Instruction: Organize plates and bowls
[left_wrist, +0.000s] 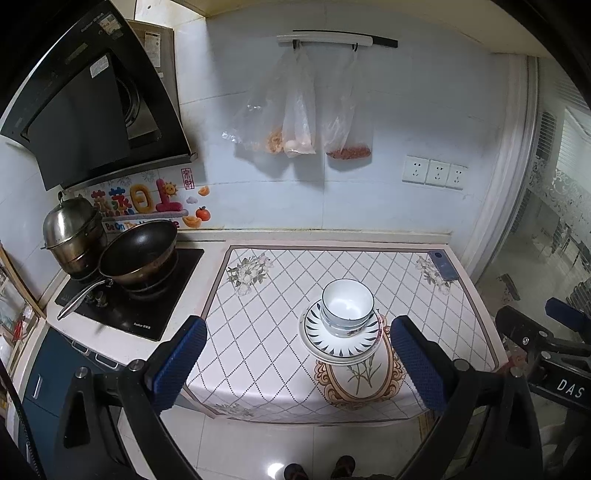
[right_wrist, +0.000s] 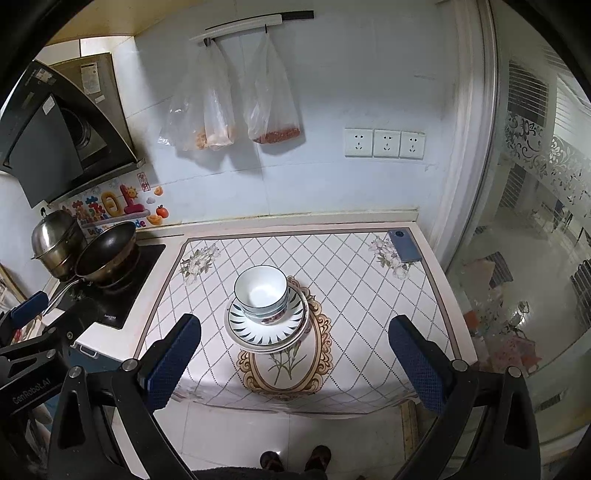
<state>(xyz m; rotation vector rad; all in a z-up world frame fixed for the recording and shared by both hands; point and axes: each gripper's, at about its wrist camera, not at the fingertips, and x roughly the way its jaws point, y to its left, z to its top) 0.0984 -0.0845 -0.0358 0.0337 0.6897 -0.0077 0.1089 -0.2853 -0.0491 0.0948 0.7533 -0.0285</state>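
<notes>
A white bowl (left_wrist: 347, 302) sits nested on other bowls on a stack of plates (left_wrist: 341, 341) with a dark leaf-pattern rim, in the middle of the patterned tablecloth (left_wrist: 258, 332). The stack also shows in the right wrist view: bowl (right_wrist: 261, 290), plates (right_wrist: 266, 332). My left gripper (left_wrist: 295, 354) is open and empty, held back from the table's front edge, below and left of the stack. My right gripper (right_wrist: 295, 354) is open and empty, also in front of the table, with the stack ahead and slightly left.
A black stove (left_wrist: 129, 291) at the left holds a wok (left_wrist: 138, 254) and a steel pot (left_wrist: 72, 229). A blue phone (right_wrist: 404, 245) lies at the table's back right corner. Plastic bags (left_wrist: 295, 110) hang on the wall. A glass door (right_wrist: 535, 258) is at the right.
</notes>
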